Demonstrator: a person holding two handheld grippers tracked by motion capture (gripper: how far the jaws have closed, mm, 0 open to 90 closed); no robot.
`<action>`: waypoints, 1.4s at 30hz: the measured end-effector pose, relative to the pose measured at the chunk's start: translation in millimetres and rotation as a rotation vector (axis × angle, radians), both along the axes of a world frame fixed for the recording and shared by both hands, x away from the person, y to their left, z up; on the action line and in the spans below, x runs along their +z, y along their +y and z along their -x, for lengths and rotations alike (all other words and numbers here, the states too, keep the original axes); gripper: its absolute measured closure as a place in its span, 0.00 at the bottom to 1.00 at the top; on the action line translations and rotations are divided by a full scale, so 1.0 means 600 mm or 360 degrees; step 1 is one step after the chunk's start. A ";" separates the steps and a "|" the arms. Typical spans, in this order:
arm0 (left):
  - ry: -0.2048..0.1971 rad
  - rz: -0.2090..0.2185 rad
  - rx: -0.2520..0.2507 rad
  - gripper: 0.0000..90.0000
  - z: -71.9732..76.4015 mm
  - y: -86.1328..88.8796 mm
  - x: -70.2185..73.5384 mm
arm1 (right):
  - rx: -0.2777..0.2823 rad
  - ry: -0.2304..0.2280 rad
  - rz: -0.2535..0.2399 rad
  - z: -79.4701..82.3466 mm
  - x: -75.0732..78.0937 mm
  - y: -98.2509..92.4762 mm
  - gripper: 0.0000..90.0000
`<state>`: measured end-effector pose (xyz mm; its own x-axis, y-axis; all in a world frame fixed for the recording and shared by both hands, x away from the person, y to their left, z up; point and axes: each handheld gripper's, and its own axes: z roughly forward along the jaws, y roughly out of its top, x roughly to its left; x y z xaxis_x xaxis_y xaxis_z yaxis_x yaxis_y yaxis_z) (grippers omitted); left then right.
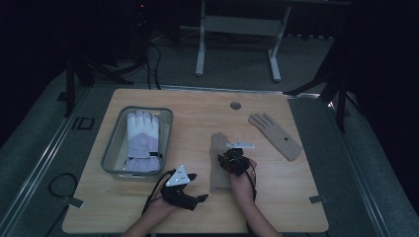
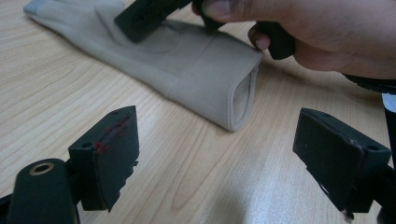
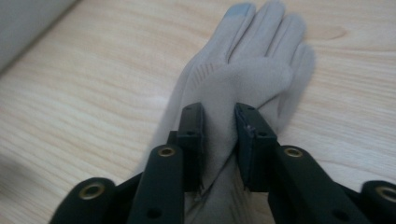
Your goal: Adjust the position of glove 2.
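The right gripper (image 3: 218, 140) has its jaws pinched on a fold of the beige glove (image 1: 217, 163), which lies flat near the middle of the table (image 1: 197, 217), fingers toward twelve o'clock. At about eight o'clock from that glove, the left gripper (image 2: 224, 154) rests with jaws wide apart and nothing between them. A second beige glove (image 1: 274, 135) lies at two o'clock, and what looks like a white ski glove (image 1: 142, 140) sits in the bin (image 1: 111, 148) at nine o'clock.

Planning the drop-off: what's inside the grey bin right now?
The grey bin holds one white-and-lilac padded glove, lying flat with fingers pointing away from the person. Anything under that glove is covered, so I cannot tell.
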<state>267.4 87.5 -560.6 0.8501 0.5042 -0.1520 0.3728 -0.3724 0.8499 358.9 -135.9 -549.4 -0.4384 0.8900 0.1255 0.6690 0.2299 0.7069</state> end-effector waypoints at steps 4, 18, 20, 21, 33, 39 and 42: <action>0.0003 0.0000 -0.0007 0.16 0.001 -0.002 -0.001 | 0.0057 -0.0030 0.0066 0.003 -0.006 0.007 0.72; -0.0017 0.0012 0.0011 0.16 0.001 0.006 0.000 | 0.0125 -0.0148 0.0079 0.008 0.029 0.001 0.53; -0.0028 0.0017 0.0014 0.16 0.001 0.009 0.001 | 0.0130 -0.0182 0.0058 0.005 0.041 -0.013 0.55; -0.0028 0.0017 0.0014 0.16 0.001 0.009 0.001 | 0.0130 -0.0182 0.0058 0.005 0.041 -0.013 0.55; -0.0023 0.0031 0.0045 0.16 -0.002 0.015 0.000 | 0.0058 -0.0268 0.0056 -0.032 0.082 -0.164 0.60; -0.0023 0.0035 0.0051 0.16 -0.001 0.015 0.000 | -0.0046 -0.0268 0.0042 -0.047 0.090 -0.232 0.60; -0.0021 0.0035 0.0050 0.16 -0.001 0.015 -0.001 | -0.0089 -0.0246 0.0060 -0.058 0.088 -0.266 0.59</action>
<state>267.8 96.3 -560.9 0.8360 0.5271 -0.1523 0.3728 -0.3421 0.8626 393.6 -295.5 -496.8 -0.3996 0.9163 0.0265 0.5655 0.2237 0.7938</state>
